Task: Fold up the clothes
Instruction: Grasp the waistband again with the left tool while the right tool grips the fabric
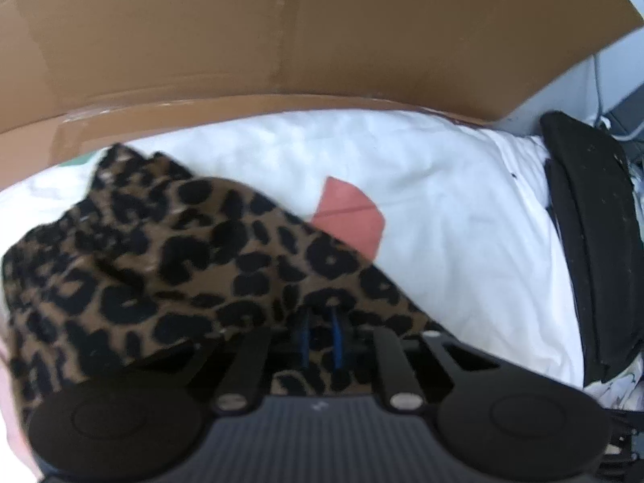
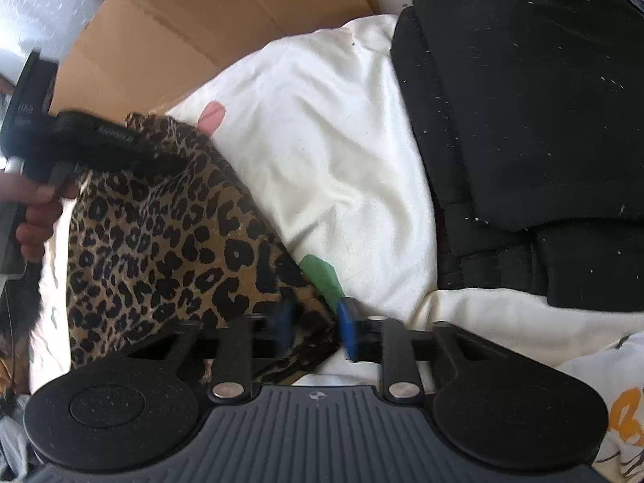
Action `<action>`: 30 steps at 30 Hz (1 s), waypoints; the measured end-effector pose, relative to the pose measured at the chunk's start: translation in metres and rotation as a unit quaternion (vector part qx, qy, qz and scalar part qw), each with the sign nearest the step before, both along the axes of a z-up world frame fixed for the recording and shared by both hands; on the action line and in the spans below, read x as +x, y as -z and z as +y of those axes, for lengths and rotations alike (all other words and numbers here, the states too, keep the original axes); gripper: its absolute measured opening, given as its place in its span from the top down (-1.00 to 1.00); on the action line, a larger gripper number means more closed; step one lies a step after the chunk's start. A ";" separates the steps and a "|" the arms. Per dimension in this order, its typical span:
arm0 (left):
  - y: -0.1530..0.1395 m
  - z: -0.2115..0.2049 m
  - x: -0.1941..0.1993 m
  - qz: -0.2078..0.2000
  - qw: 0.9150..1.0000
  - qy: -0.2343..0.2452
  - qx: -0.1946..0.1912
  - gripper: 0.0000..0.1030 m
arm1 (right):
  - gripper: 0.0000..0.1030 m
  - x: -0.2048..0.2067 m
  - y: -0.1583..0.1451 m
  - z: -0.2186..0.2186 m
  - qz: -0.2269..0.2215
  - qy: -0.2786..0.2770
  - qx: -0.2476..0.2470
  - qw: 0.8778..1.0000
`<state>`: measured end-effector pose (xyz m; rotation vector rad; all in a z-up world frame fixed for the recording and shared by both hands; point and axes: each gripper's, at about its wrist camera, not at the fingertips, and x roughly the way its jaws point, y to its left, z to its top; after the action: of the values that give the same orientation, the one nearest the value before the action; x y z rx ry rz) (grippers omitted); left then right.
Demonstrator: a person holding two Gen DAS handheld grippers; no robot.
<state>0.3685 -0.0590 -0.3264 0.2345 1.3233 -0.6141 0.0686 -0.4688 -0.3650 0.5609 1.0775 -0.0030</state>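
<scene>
White bedding (image 1: pixel 402 185) covers the work surface, with a brown cardboard sheet (image 1: pixel 281 40) standing along its far edge, toward twelve o'clock in the left wrist view. At nine o'clock in that view lies the leopard-print garment (image 1: pixel 169 249), bunched and creased, its long axis running from ten o'clock down to five o'clock. The left gripper (image 1: pixel 320 332) pinches the near edge of this garment, its blue pads nearly together with cloth between them. A pink patch (image 1: pixel 350 217) shows on the bedding just past the garment, and black clothing (image 1: pixel 587 241) sits at three o'clock. In the right wrist view a person's hand (image 2: pixel 36 209) holds the left tool at nine o'clock, above the garment's far end. The right gripper (image 2: pixel 316 328) has its blue pads partly apart astride the garment's near corner; whether they press it I cannot tell. A green patch (image 2: pixel 322 275) lies just beyond that corner.
</scene>
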 end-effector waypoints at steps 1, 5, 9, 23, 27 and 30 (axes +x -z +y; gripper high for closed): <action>0.002 -0.003 -0.001 0.000 1.000 0.005 -0.003 0.88 | 0.63 0.000 0.000 0.000 0.003 0.000 -0.001 1.000; 0.006 -0.016 -0.007 -0.006 0.999 0.027 -0.021 0.89 | 0.67 0.000 0.000 0.001 0.017 0.004 -0.005 1.000; 0.005 -0.022 -0.011 -0.003 0.999 0.040 -0.028 0.89 | 0.65 -0.002 -0.004 0.001 0.028 0.010 -0.012 0.999; -0.089 0.078 0.029 -0.060 0.998 0.005 -0.026 0.84 | 0.68 -0.002 -0.046 0.007 -0.016 0.015 -0.007 1.000; -0.093 0.109 0.038 -0.068 0.998 -0.015 -0.013 0.83 | 0.68 0.008 -0.045 0.024 -0.019 -0.003 -0.004 1.000; -0.084 0.124 0.037 -0.055 0.998 -0.017 -0.022 0.83 | 0.68 0.016 -0.044 0.042 -0.023 -0.020 -0.013 0.999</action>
<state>0.4057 0.0653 -0.2426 0.2067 1.2038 -0.5915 0.0844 -0.4270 -0.3214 0.5134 1.0432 0.0310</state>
